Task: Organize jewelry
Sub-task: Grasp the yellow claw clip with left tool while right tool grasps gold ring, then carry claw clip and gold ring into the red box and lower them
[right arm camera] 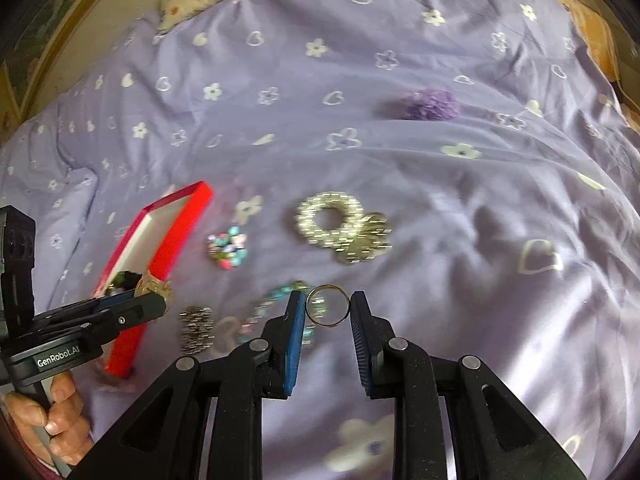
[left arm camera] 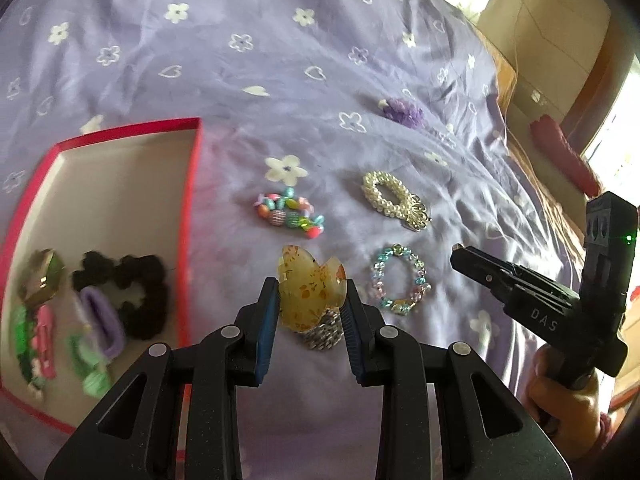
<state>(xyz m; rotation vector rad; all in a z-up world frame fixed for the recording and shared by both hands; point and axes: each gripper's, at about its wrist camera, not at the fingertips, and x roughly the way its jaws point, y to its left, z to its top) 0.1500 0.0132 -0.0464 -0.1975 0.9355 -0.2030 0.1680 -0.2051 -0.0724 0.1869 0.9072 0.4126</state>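
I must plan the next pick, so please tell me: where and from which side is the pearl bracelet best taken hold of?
Grip the pearl bracelet across its beaded band, on the side away from the gold flower charm. Come from above: it lies flat on the bedspread as an open ring, so one finger can probably go inside the hole and one outside. The charm looks flat and harder to pinch.

Amber speckled hair claw (left arm camera: 312,292) clamped upright between jaws, thin metal ring (right arm camera: 328,305) pinched likewise
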